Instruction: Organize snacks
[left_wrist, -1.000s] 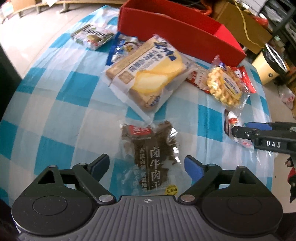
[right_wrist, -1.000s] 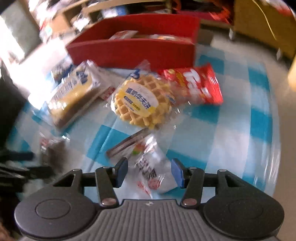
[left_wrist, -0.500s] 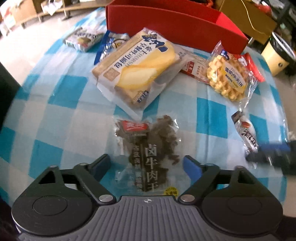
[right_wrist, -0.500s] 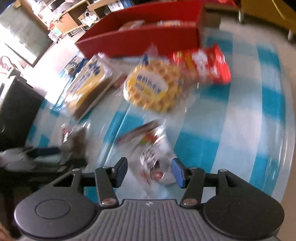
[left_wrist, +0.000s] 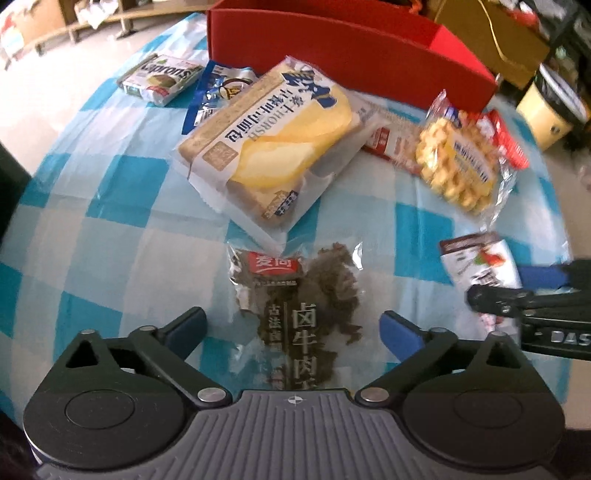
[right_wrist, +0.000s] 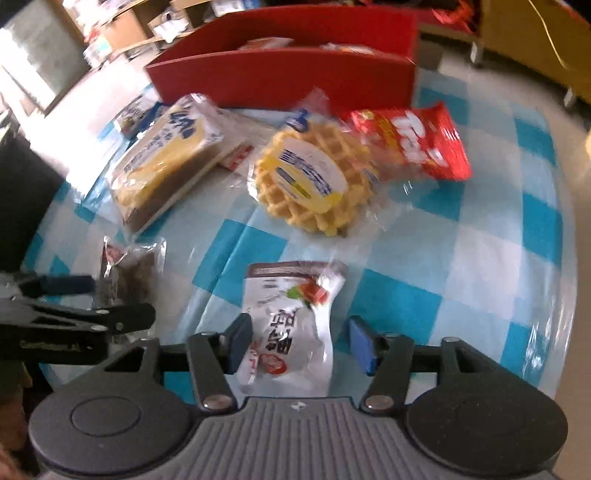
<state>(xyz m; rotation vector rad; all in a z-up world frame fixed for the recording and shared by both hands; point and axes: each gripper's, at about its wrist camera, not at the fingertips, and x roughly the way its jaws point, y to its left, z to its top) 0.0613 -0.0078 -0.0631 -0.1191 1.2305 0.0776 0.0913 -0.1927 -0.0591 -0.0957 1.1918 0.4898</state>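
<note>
A dark beef-jerky packet lies on the blue checked tablecloth. My left gripper hovers over it, jaws opening wide, pads clear of the packet on both sides. In the right wrist view a white snack pouch lies between the pads of my right gripper. Those jaws are opening too, with a gap at the right pad. The same pouch and right gripper appear at the right of the left wrist view. The left gripper and jerky packet appear at the left of the right wrist view.
A red box stands at the table's far side with packets inside. In front of it lie a big bread pack, a waffle pack, a red snack bag, a blue packet and a small green-white pack.
Both grippers' jaws have spread wider. The left gripper has edged forward over the jerky packet. The right view shook and settled with the white pouch between the pads.
</note>
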